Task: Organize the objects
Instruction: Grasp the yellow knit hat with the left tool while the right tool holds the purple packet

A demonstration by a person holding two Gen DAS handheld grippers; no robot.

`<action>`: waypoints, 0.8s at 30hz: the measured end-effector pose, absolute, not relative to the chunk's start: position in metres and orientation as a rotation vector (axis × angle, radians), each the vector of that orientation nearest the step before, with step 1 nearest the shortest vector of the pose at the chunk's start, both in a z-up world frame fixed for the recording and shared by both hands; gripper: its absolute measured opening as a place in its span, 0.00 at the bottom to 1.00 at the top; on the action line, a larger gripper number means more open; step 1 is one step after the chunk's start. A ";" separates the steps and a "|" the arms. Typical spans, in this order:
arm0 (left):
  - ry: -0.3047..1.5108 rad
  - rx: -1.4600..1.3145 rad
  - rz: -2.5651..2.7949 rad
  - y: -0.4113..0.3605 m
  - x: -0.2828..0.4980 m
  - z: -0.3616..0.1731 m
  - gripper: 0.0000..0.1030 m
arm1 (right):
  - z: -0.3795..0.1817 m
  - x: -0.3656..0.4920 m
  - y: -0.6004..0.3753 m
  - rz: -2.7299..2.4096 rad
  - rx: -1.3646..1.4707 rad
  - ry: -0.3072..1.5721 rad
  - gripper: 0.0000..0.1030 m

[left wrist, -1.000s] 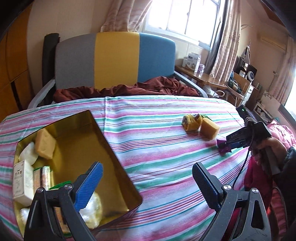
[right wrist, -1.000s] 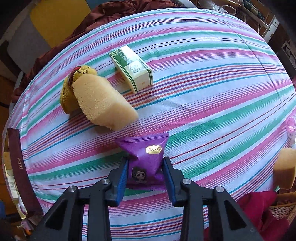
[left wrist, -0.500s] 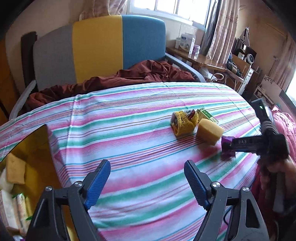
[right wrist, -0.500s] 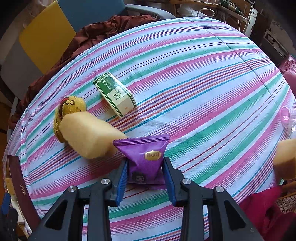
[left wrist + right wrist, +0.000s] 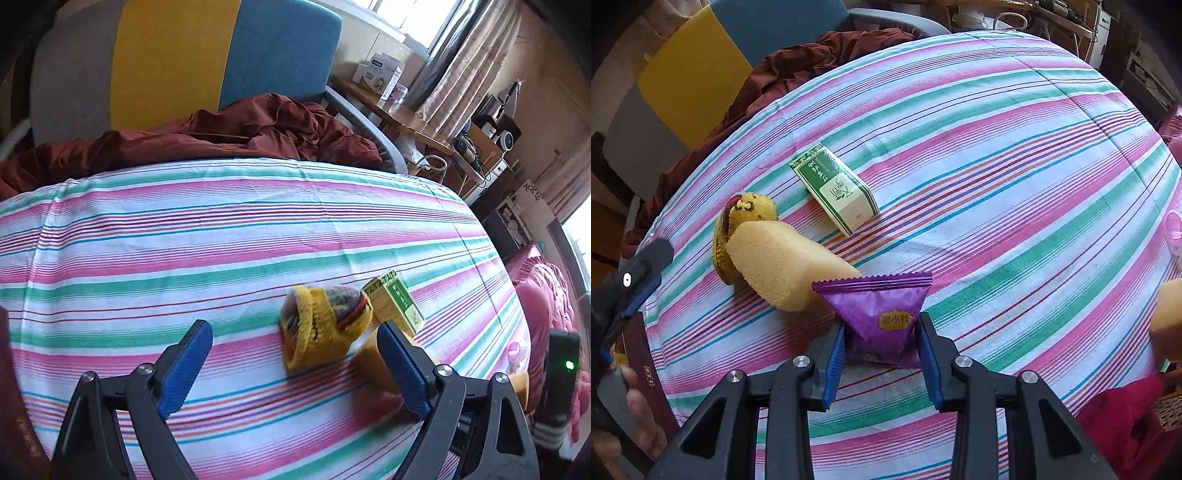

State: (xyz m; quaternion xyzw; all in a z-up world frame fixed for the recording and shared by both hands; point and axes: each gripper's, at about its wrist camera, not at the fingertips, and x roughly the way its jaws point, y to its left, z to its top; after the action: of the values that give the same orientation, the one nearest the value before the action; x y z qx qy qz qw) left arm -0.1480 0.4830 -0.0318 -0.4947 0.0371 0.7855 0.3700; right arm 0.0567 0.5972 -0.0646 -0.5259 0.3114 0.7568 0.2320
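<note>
While right gripper (image 5: 881, 363) clamps purple packet (image 5: 877, 319), left gripper (image 5: 295, 365) has left tin, jaws opening, empty; knitted pouch (image 5: 321, 321) at 1 o'clock; likely next pick.

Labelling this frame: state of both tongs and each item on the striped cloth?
left tongs: opening, nothing between them
right tongs: shut on purple packet
green box: closed, flat on cloth
yellow sponge: lying on cloth
yellow knit pouch: on its side, mouth open

on the striped cloth (image 5: 997, 155), the box (image 5: 836, 190) lies behind the sponge (image 5: 783, 262), beside the knitted pouch (image 5: 738, 218).
</note>
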 end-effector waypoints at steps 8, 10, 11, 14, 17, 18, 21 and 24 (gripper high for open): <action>0.172 -1.356 1.953 0.535 -0.161 -0.059 0.89 | -0.063 0.072 0.588 2.082 -1.445 0.864 0.35; 0.201 -1.384 1.951 0.540 -0.163 -0.070 0.88 | -0.064 0.075 0.585 2.084 -1.450 0.864 0.35; 0.202 -1.414 1.922 0.542 -0.165 -0.078 0.88 | -0.064 0.076 0.584 2.083 -1.452 0.864 0.35; 0.214 -1.360 1.903 0.540 -0.158 -0.079 0.74 | -0.063 0.082 0.579 2.081 -1.455 0.860 0.35; 0.175 -1.338 1.874 0.529 -0.151 -0.073 0.49 | -0.062 0.080 0.579 2.065 -1.454 0.857 0.35; 0.163 -1.332 1.884 0.522 -0.150 -0.071 0.47 | -0.058 0.068 0.598 2.065 -1.455 0.857 0.35; 0.130 -1.328 1.918 0.493 -0.145 -0.067 0.45 | -0.051 0.040 0.617 2.062 -1.463 0.854 0.35; 0.110 -1.304 1.958 0.458 -0.136 -0.065 0.46 | -0.051 0.042 0.618 2.060 -1.462 0.855 0.35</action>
State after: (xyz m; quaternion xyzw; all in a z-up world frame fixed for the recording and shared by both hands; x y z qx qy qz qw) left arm -0.1364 0.4584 -0.0648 -0.5114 0.0432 0.7679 0.3834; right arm 0.0422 0.6180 -0.0508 -0.5328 0.3116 0.7508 0.2352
